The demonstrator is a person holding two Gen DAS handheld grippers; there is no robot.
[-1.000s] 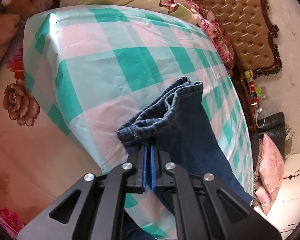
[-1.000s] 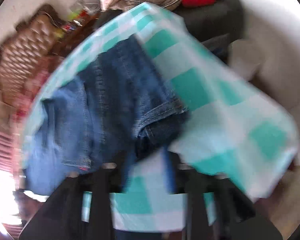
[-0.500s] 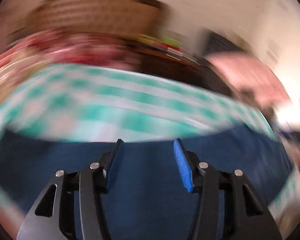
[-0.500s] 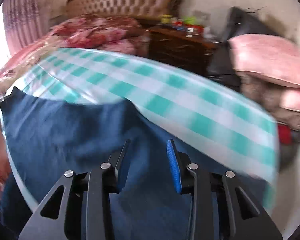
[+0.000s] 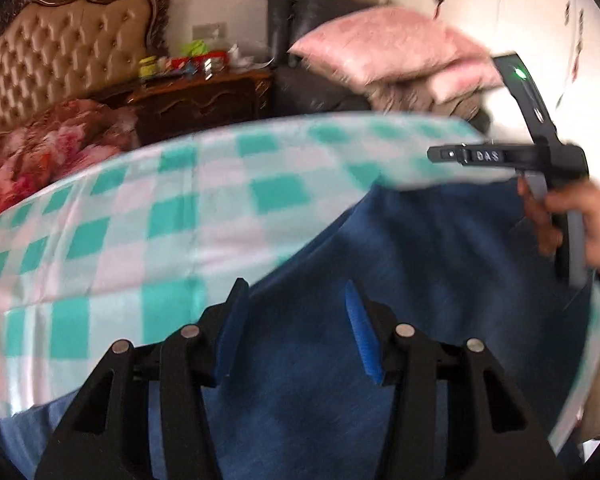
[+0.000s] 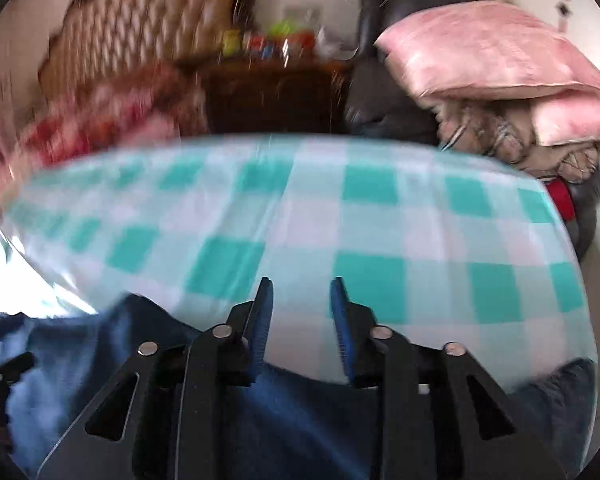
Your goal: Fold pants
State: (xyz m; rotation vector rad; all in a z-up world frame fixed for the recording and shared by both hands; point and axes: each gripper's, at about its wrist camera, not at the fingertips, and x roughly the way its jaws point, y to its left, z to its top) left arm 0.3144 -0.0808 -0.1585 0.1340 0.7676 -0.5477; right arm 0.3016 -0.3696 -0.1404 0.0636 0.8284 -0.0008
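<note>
Dark blue jeans (image 5: pixel 440 264) lie spread on the green and white checked cloth (image 5: pixel 172 216). My left gripper (image 5: pixel 296 316) hovers over the denim, open, with nothing pressed between its blue pads (image 5: pixel 360 336). At the right of the left wrist view, a hand (image 5: pixel 580 220) holds the black housing (image 5: pixel 540 156) of the other tool above the jeans' far edge. In the right wrist view, my right gripper (image 6: pixel 300 308) stands above the jeans' edge (image 6: pixel 300 408) with its jaws opening and only checked cloth (image 6: pixel 380 220) showing between them.
Behind the checked surface stand a tufted headboard (image 5: pixel 60 52), a dark wooden nightstand (image 5: pixel 204 100) with small bottles and jars, and pink pillows (image 6: pixel 480 48) piled on dark furniture. Red floral bedding (image 5: pixel 40 148) lies at the left.
The left gripper was shut on the jeans' hem and has let go, now standing open. Both views swung round toward the headboard, and the right gripper slid sideways to the jeans' edge.
</note>
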